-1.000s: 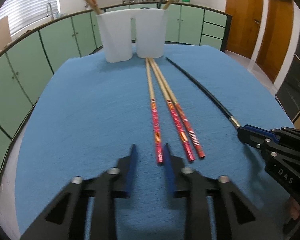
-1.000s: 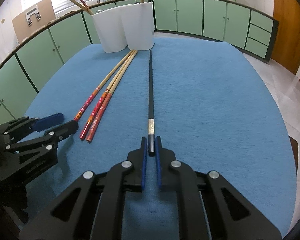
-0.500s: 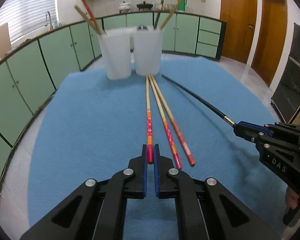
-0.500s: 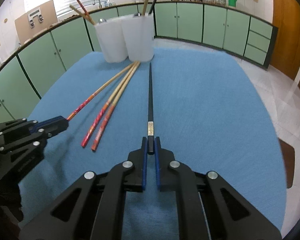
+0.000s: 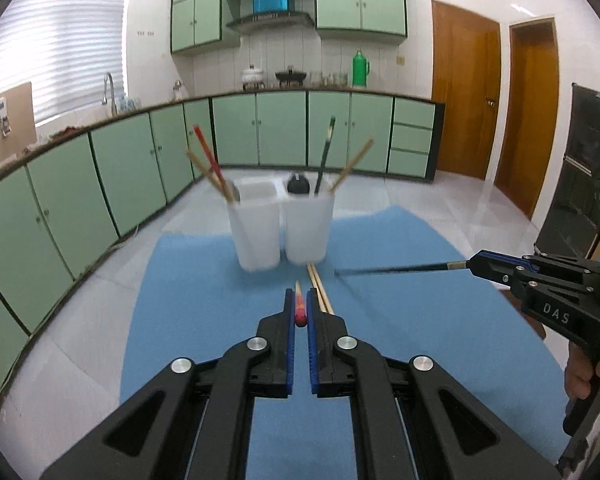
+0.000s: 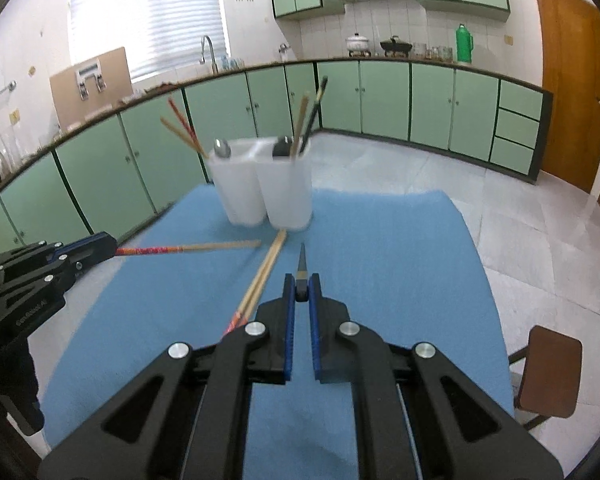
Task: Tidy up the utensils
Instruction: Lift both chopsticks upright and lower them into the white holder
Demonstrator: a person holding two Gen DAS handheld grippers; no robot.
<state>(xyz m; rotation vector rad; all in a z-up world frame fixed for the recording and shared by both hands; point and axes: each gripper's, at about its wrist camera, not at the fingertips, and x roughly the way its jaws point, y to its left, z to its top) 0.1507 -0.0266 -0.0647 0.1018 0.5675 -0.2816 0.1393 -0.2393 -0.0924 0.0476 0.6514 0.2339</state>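
Note:
My left gripper [image 5: 300, 308] is shut on the red end of a red-and-wood chopstick [image 6: 188, 247] and holds it lifted, pointing at the cups. My right gripper [image 6: 301, 292] is shut on a black chopstick [image 5: 396, 269], also lifted off the cloth. Two white cups stand side by side at the far end: the left cup [image 5: 255, 232] holds chopsticks and a spoon, the right cup [image 5: 307, 227] holds a black chopstick, a wooden one and a dark spoon. Two more red-and-wood chopsticks [image 6: 262, 276] lie on the blue cloth [image 6: 400, 280].
The blue cloth covers a table with floor visible around it. A brown stool [image 6: 548, 376] stands at the right of the table. Green kitchen cabinets [image 5: 140, 160] run behind, and wooden doors [image 5: 464, 100] are at the far right.
My left gripper shut on a red-and-wood chopstick. Both grippers then rose with their chopsticks, which now hang above the cloth with tips toward the cups.

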